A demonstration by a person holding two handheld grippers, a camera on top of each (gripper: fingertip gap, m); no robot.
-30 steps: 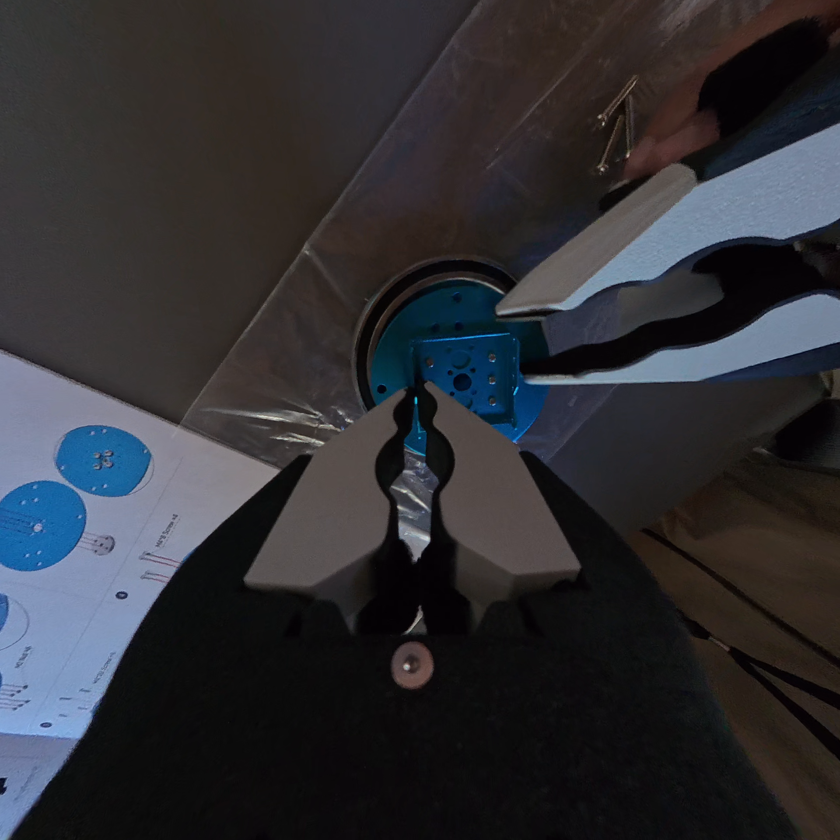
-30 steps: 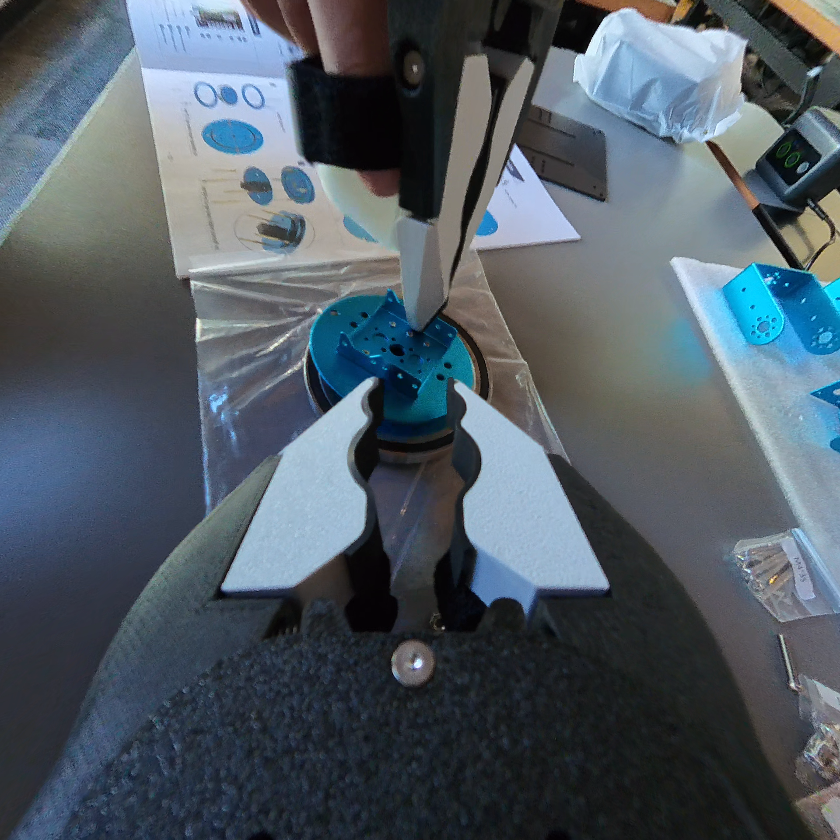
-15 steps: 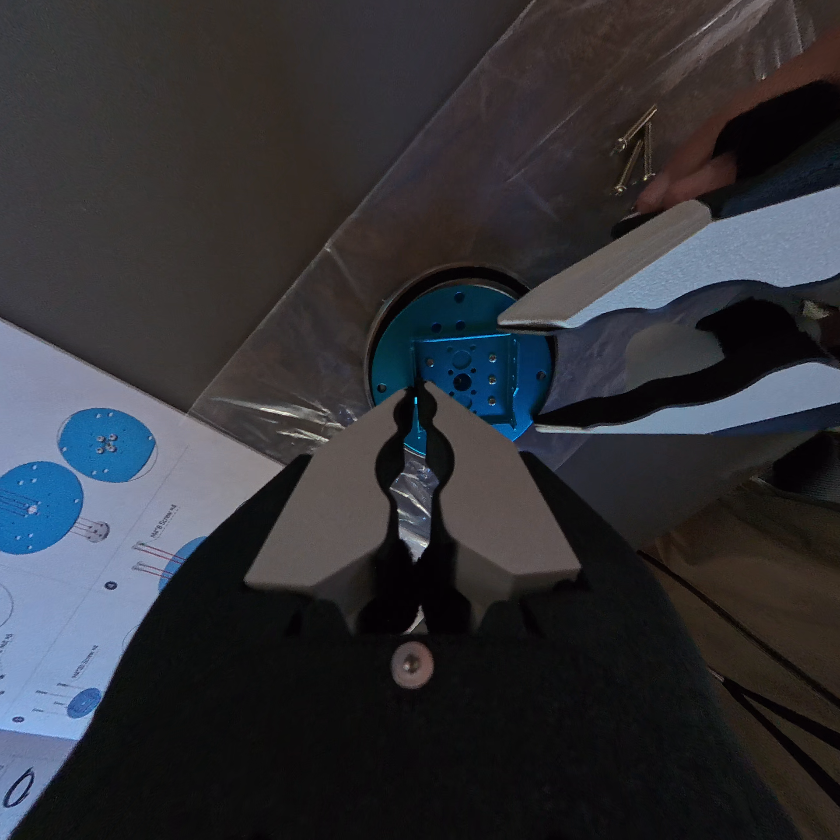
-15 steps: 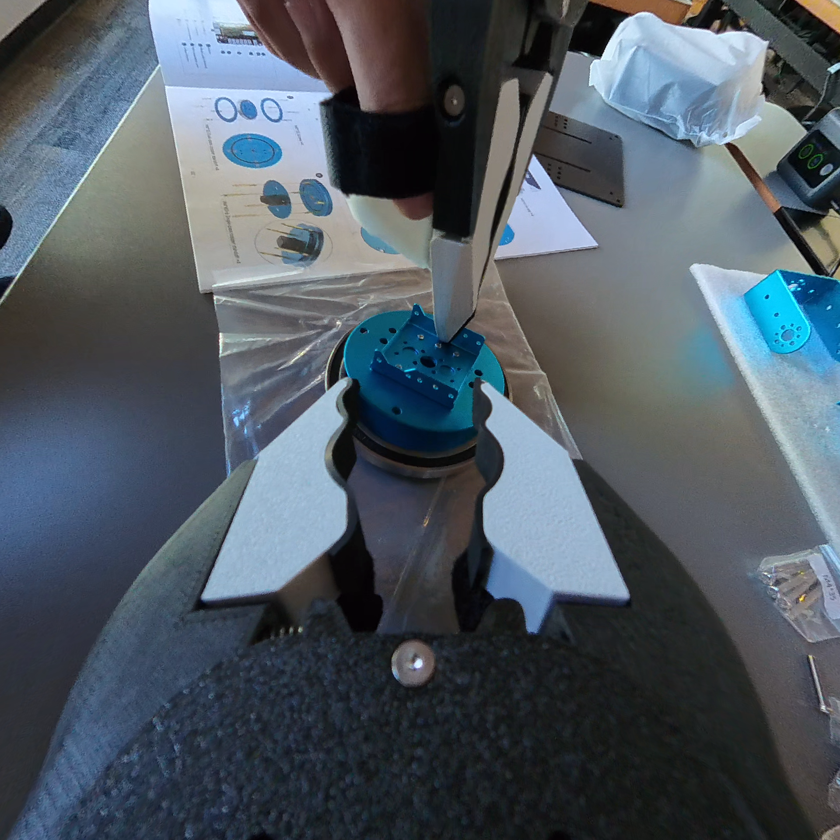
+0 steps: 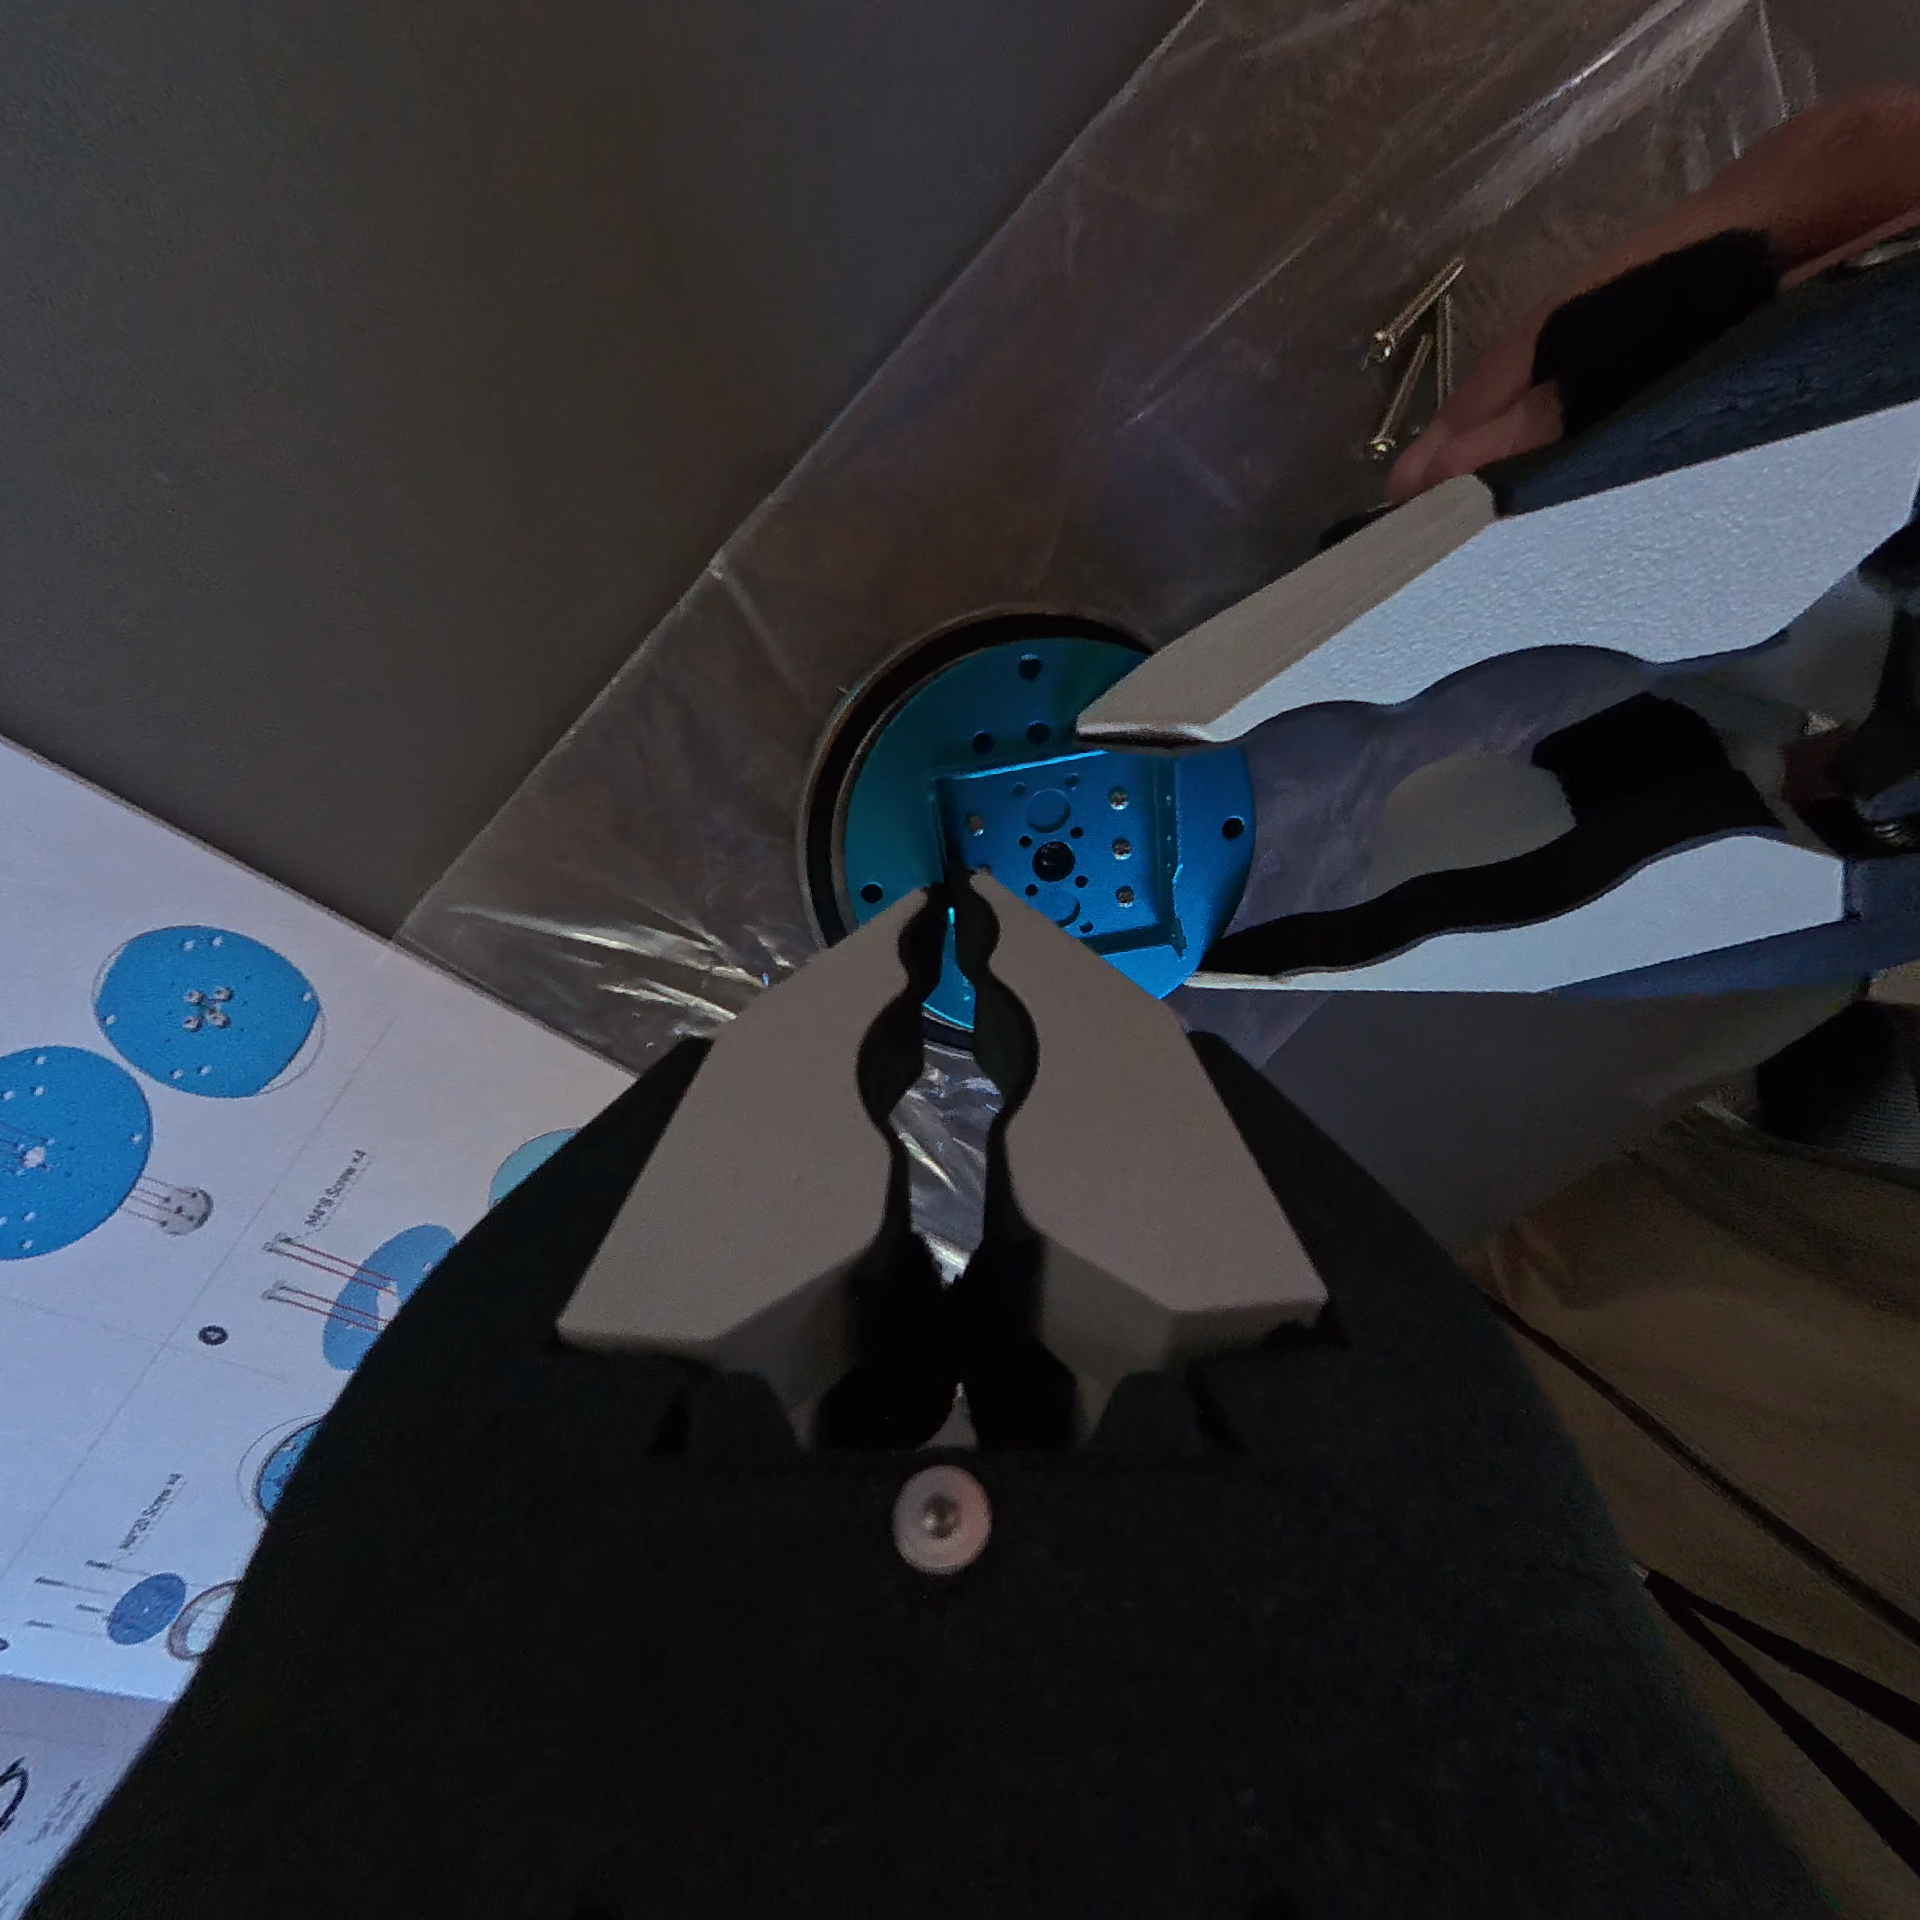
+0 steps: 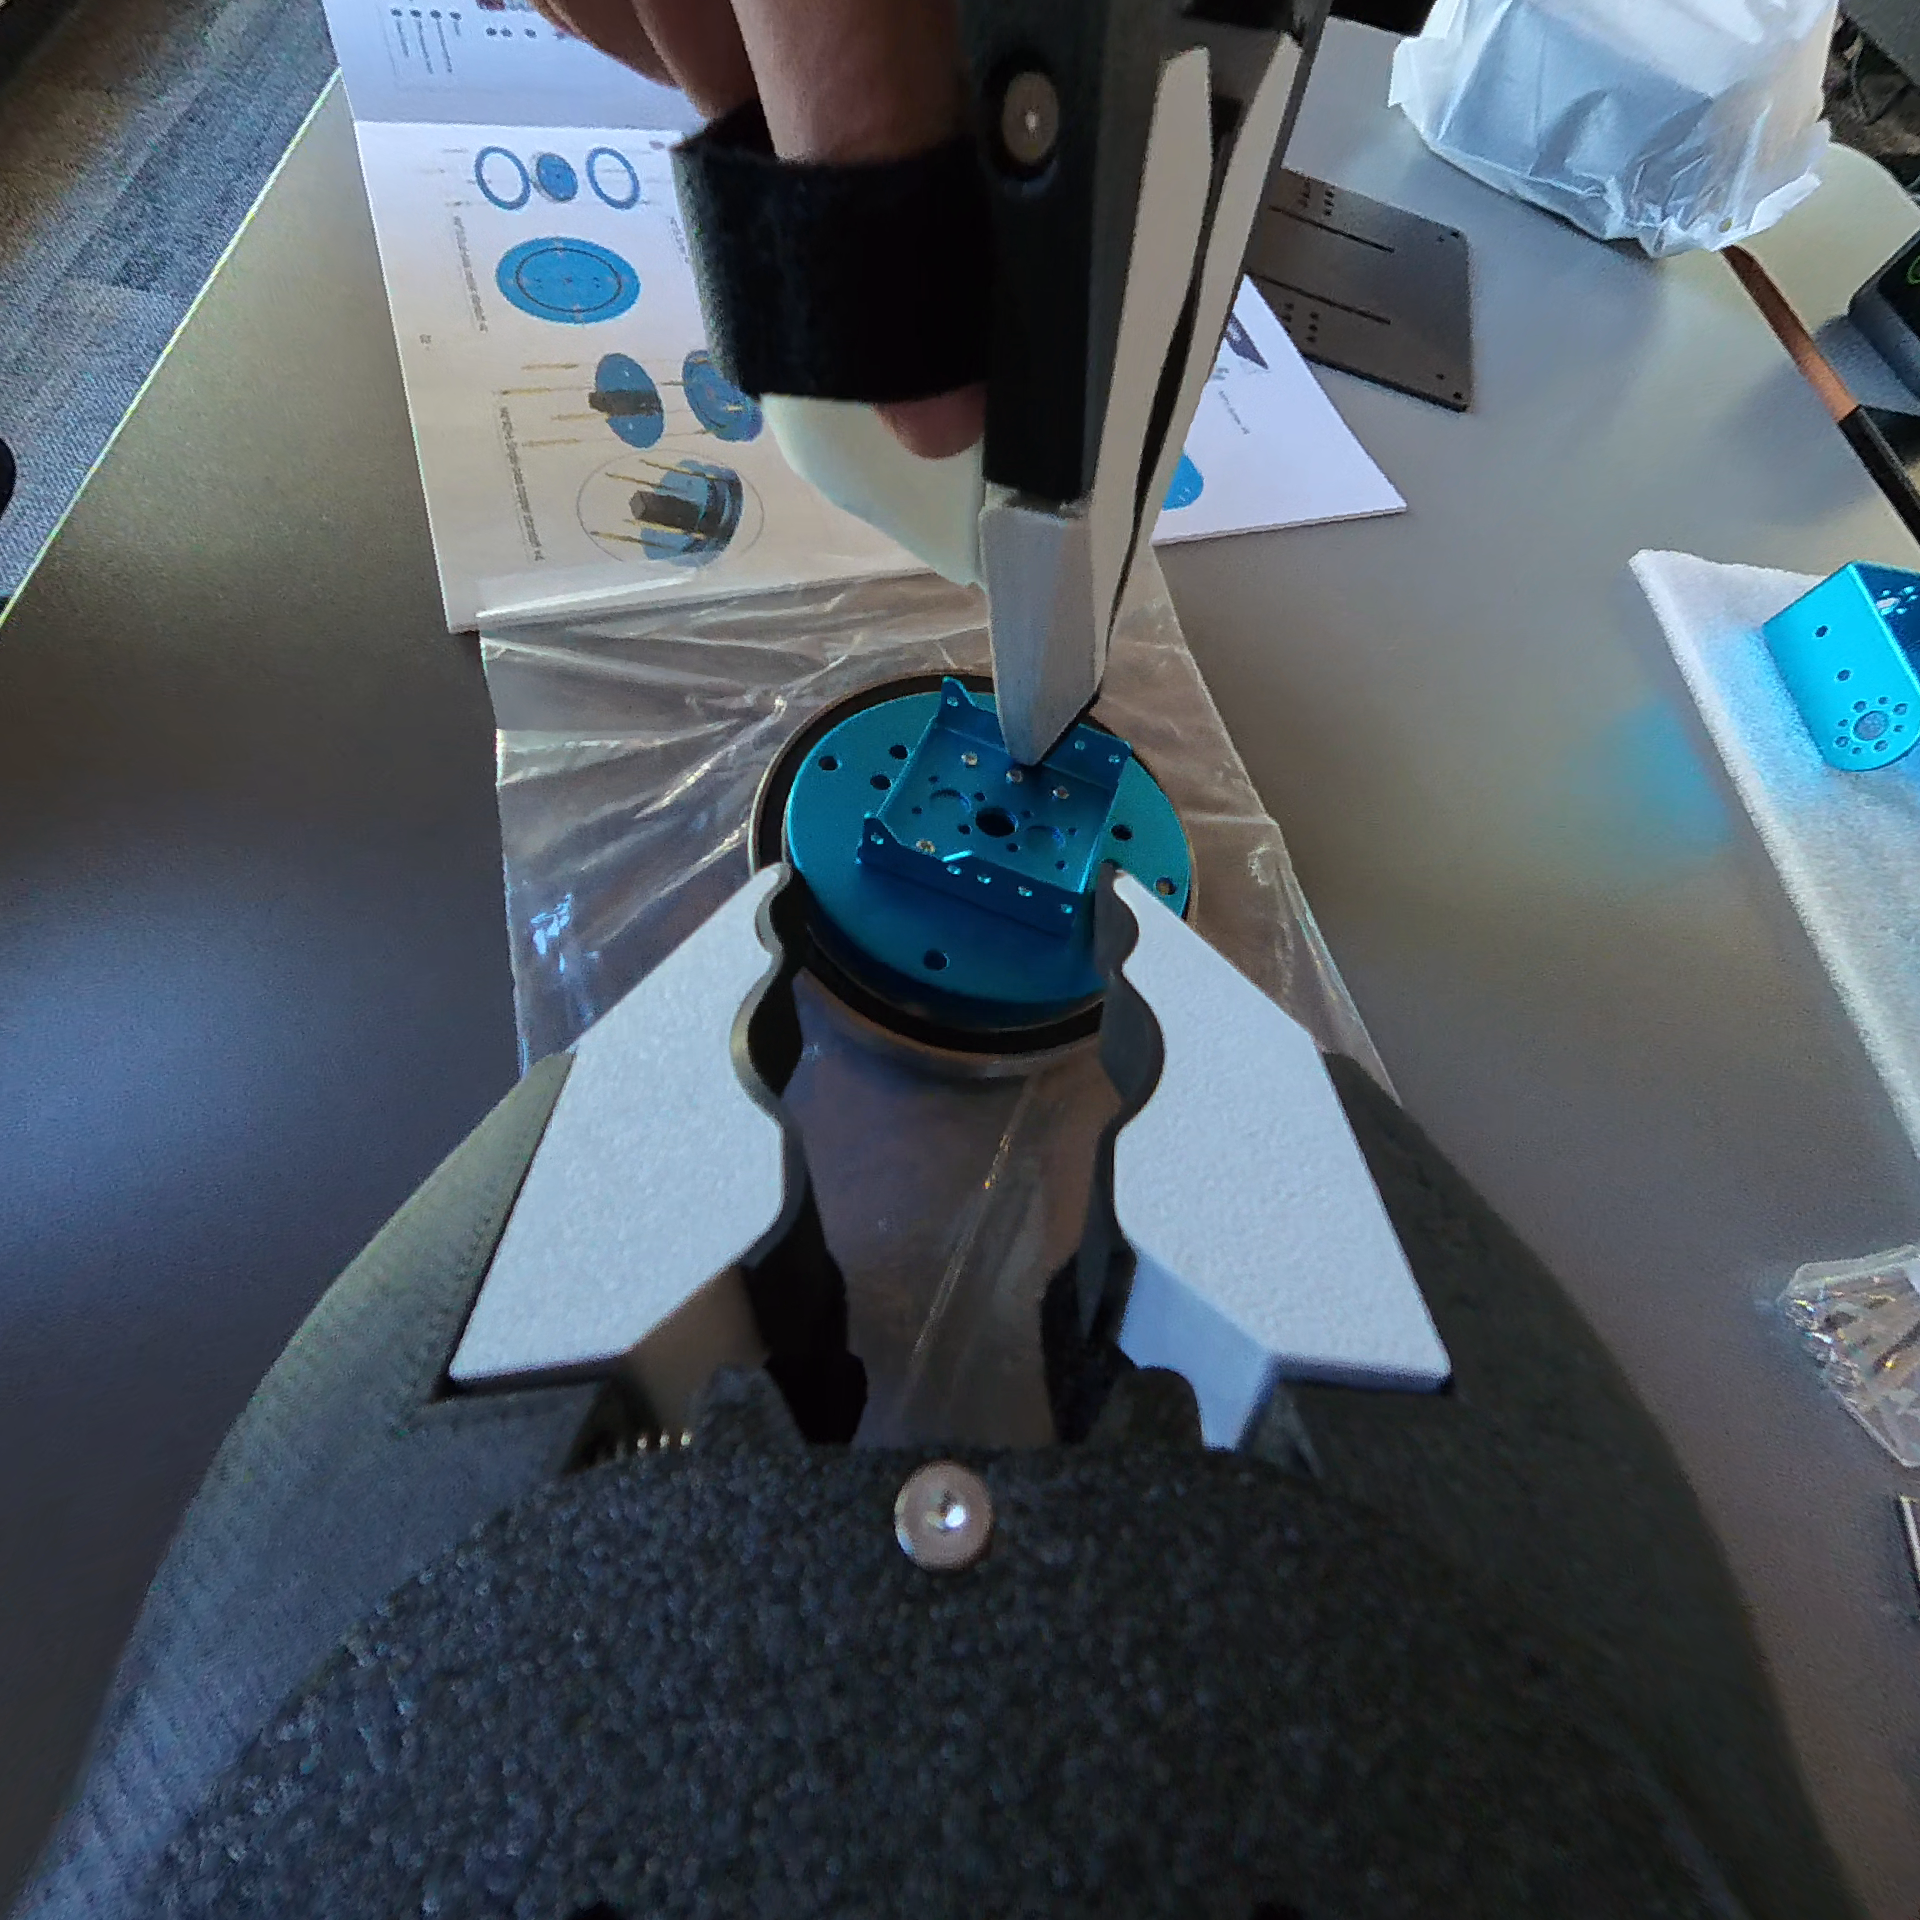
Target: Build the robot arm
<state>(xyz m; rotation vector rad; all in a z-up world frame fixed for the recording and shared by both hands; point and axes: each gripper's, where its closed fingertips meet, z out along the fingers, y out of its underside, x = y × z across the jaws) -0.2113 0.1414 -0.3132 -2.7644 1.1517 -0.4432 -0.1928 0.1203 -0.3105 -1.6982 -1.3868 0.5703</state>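
Observation:
A blue round disc (image 6: 935, 956) sits on a black ring on a clear plastic bag (image 6: 623, 748). A blue square bracket (image 6: 987, 821) lies on top of the disc. My left gripper (image 5: 951, 888) comes down from above and is shut on the bracket's far upright wall; it also shows in the right wrist view (image 6: 1029, 743). My right gripper (image 6: 945, 894) is open, with one jaw on each side of the disc near its rim. In the left wrist view the right gripper (image 5: 1143, 847) reaches in from the right around the disc (image 5: 894, 810) and bracket (image 5: 1070, 842).
An instruction sheet (image 6: 499, 395) lies behind the bag. A black perforated plate (image 6: 1361, 301) and a crumpled white bag (image 6: 1600, 114) are at the back right. White foam (image 6: 1766, 790) carries another blue bracket (image 6: 1849, 675). A small screw packet (image 6: 1860, 1351) lies right. Loose screws (image 5: 1408, 364) lie on the bag. The tips of both grippers are at nearly the same place. Both grippers' tips are roughly 20 cm from the small screw packet (image 6: 1860, 1351).
My right gripper has moved forward and opened wider, so its jaws now flank the disc. My left gripper has stayed shut on the bracket.

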